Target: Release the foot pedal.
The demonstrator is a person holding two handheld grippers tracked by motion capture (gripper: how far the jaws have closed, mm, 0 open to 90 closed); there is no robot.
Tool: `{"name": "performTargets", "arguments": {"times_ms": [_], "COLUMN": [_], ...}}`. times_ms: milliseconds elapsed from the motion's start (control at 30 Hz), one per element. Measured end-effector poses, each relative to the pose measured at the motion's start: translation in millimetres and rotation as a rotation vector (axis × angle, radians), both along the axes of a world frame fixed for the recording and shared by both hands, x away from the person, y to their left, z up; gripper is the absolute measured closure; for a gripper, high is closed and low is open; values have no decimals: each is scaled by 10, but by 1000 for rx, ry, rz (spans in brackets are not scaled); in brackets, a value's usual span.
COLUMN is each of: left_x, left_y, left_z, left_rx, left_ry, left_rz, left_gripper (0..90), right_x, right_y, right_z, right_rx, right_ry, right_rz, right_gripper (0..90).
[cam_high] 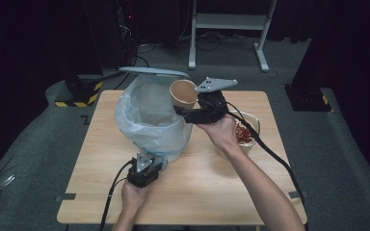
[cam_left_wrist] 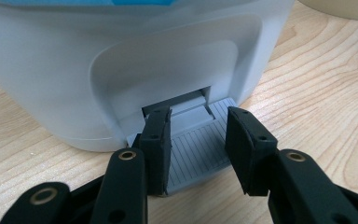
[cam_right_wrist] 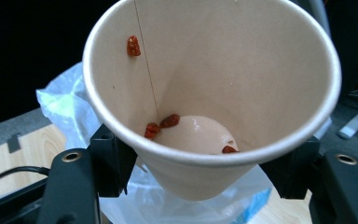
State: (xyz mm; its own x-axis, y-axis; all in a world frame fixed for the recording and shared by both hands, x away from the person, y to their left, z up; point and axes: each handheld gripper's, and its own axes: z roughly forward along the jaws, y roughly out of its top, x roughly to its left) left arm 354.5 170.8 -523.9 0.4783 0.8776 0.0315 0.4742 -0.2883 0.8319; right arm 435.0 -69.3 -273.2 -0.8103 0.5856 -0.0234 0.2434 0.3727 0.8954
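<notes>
Currently my right gripper (cam_high: pixel 185 111) pinches the light, crushable paper cup (cam_high: pixel 183 93) by its wall. My left gripper (cam_left_wrist: pixel 198 140), jaws spread, presses the bin pedal (cam_left_wrist: pixel 198 156).

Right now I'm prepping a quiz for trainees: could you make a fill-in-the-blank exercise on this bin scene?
1. The right claw is shut on a paper ____.
2. The left claw presses the bin's ____, and the lid stands raised.
3. The bits stuck inside are ____ in colour.
4. The bin is lined with a plastic ____.

Missing words: cup; pedal; red; bag
</notes>
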Motion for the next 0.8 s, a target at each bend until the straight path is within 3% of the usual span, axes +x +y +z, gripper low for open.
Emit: {"name": "performTargets", "arguments": {"times_ms": [167,533,800], "left_x": [1,1,1], "left_y": [1,1,2], "left_z": [0,0,0], "left_rx": [0,1,-1], "left_ry": [-1,-1,-1], "left_rz": [-1,-1,-1], "left_gripper": [606,606,606], "right_x": [35,89,100], "right_y": [125,206,362], "right_z": [2,-47,-41], "right_rx": [-20,-3,-27], "right_ry": [3,25,20], "right_rz": [4,6,19], "right_gripper": [342,339,331]}}
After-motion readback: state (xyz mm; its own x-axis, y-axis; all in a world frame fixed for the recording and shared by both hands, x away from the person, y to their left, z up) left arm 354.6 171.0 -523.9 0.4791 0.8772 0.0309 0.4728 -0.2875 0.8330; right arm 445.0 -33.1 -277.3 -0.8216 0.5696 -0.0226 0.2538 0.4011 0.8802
